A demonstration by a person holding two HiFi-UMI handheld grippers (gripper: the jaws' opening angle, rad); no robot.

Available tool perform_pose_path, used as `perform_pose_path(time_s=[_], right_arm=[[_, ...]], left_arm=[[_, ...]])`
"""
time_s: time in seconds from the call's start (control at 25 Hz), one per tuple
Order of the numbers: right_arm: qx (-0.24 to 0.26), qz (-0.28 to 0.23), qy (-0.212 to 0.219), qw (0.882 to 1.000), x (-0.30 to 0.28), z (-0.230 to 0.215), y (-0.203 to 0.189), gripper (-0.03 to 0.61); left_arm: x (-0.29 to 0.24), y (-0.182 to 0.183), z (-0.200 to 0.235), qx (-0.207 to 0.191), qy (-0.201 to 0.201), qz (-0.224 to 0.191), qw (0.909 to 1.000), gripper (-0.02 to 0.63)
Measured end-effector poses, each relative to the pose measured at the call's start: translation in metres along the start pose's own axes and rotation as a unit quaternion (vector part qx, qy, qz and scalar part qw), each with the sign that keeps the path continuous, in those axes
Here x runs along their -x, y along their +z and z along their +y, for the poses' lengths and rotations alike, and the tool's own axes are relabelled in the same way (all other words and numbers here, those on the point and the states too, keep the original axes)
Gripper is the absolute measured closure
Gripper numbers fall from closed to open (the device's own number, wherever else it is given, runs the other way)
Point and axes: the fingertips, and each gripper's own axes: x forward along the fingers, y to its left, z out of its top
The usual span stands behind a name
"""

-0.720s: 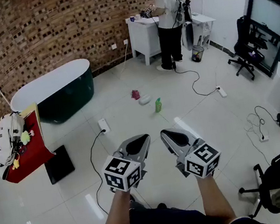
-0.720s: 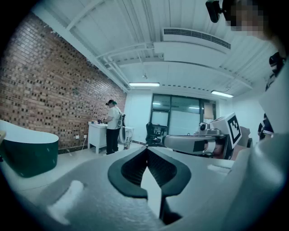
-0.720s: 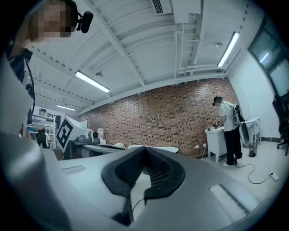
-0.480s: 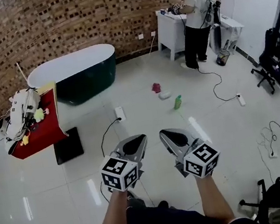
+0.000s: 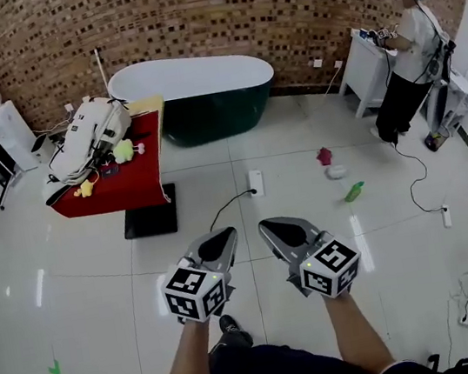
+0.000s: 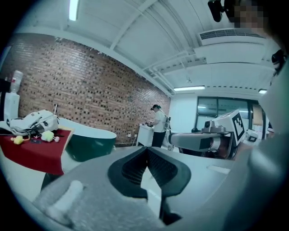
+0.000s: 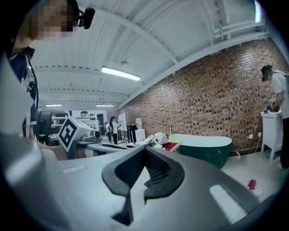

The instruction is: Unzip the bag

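White-and-grey fabric backpack (image 5: 86,139) lying aslant on the red-draped desk (image 5: 136,179), far ahead-left; left hand-held gripper (image 5: 218,242) nearer than right hand-held gripper (image 5: 282,231); both pressed together, empty.

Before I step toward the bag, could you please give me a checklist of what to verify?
1. Bag located: ok; the white bag lies on the red table, ahead to the left.
2. Left claw free: ok; shut, empty.
3. Right claw free: ok; shut, empty.
4. Bag in reach: not ok; both claws hang over the floor, well short of the table.
5. Zip pull found: cannot tell; too small from here.
6. Walkway: not ok; a power strip and its cable lie on the floor ahead.
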Motion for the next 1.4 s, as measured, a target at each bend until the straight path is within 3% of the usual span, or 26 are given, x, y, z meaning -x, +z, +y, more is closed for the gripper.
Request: perform_pose_path(time_s=[0.24, 0.52, 0.72, 1.16, 1.4], right_arm=[[0.017, 0.024, 0.052, 0.998, -0.097, 0.028, 0.009, 0.572], [0.017, 0.048, 0.103, 0.993, -0.199, 0.059, 0.014, 0.572], [0.017, 0.062, 0.158, 0.985, -0.271, 0.07, 0.012, 0.572], [0.048, 0.069, 0.285, 0.955, -0.42, 0.061, 0.018, 0.572], [0.047, 0.072, 0.32, 0.944, -0.472, 0.058, 0.022, 0.572]], left_arm=[[0.037, 0.015, 0.099, 0.021, 0.067, -0.037, 0.9968, 0.612], [0.07, 0.017, 0.194, 0.054, 0.113, -0.036, 0.9915, 0.614], [0.085, 0.021, 0.261, 0.072, 0.165, -0.039, 0.9828, 0.614], [0.089, 0.045, 0.408, 0.082, 0.314, -0.037, 0.9452, 0.614], [0.102, 0.055, 0.464, 0.097, 0.377, -0.039, 0.9204, 0.614]])
